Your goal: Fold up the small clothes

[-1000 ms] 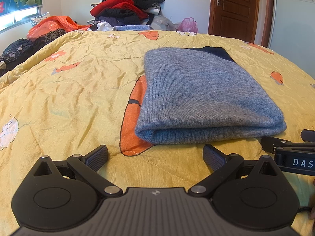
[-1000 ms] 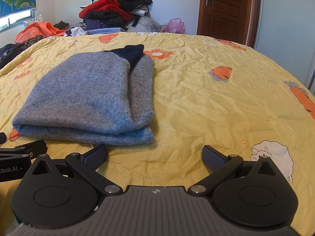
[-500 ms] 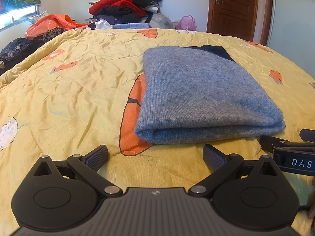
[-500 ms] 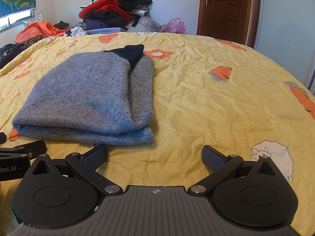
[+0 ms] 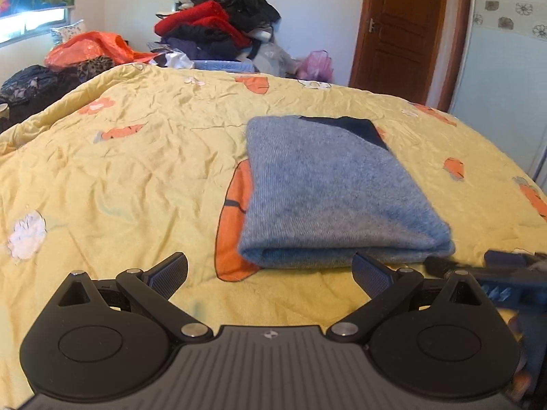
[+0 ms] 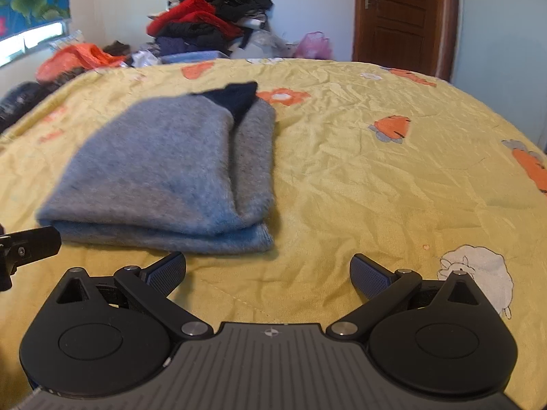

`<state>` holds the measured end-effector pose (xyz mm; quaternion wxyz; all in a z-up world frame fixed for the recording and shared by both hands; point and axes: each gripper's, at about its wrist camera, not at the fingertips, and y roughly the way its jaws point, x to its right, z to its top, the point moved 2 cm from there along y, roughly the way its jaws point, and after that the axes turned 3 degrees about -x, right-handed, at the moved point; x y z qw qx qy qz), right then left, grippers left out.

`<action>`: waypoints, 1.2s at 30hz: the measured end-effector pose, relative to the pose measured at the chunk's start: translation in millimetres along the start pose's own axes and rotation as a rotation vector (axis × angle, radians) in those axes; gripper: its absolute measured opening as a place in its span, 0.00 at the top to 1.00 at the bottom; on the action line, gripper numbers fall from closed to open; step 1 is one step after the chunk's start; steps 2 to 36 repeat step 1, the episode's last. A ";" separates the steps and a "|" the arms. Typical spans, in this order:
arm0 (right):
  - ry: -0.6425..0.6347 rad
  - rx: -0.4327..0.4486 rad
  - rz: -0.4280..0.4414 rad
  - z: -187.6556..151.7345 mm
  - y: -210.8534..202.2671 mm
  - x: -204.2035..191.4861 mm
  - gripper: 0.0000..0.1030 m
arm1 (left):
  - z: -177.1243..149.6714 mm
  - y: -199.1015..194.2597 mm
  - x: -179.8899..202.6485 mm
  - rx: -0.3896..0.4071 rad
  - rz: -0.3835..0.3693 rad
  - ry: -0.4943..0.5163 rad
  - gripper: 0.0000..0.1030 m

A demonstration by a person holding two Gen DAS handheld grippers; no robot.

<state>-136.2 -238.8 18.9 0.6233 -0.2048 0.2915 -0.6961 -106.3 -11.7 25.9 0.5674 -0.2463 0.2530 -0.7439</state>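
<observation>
a: left wrist view first. what does it show?

b: the left gripper (image 5: 270, 270) has its jaws spread wide and nothing between them. just past its fingertips lies the grey sweater (image 5: 335, 191), folded into a thick flat bundle on the yellow quilt (image 5: 119, 177), with a dark navy part (image 5: 355, 128) peeking out at the far edge. the other tool's tip shows at the right edge, blurred, just beside the sweater's near right corner.

a: how far along would you say it is?

b: judging by the stacked layers at the near fold, this piece looks folded. what's left, i'd guess, is setting it aside and starting another from the pile of clothes (image 5: 218, 17) heaped beyond the bed.

a: and the right wrist view?

b: the right gripper (image 6: 268, 270) is also released, jaws wide, empty, hovering over bare quilt. the sweater sits ahead and to its left, near but not touching. from here you can see two layers at the right side, one lapped over the other, and the navy part at the far corner. the left tool's finger pokes in at the left edge, close to the sweater's near left corner.

a: any containers?

b: no basket or box that i can see. there's an orange plastic bag (image 6: 78, 58) at the far left of the bed and a pink bag (image 6: 312, 46) near the wooden door (image 6: 403, 13); what's in either is not visible. the unfolded clothes are just stacked loose.
</observation>
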 end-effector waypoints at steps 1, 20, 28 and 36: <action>0.024 0.034 0.009 9.3 -11.1 8.7 0.00 | 8.2 -1.1 -8.0 0.019 0.020 0.005 0.00; 0.024 0.034 0.009 9.3 -11.1 8.7 0.00 | 8.2 -1.1 -8.0 0.019 0.020 0.005 0.00; 0.024 0.034 0.009 9.3 -11.1 8.7 0.00 | 8.2 -1.1 -8.0 0.019 0.020 0.005 0.00; 0.024 0.034 0.009 9.3 -11.1 8.7 0.00 | 8.2 -1.1 -8.0 0.019 0.020 0.005 0.00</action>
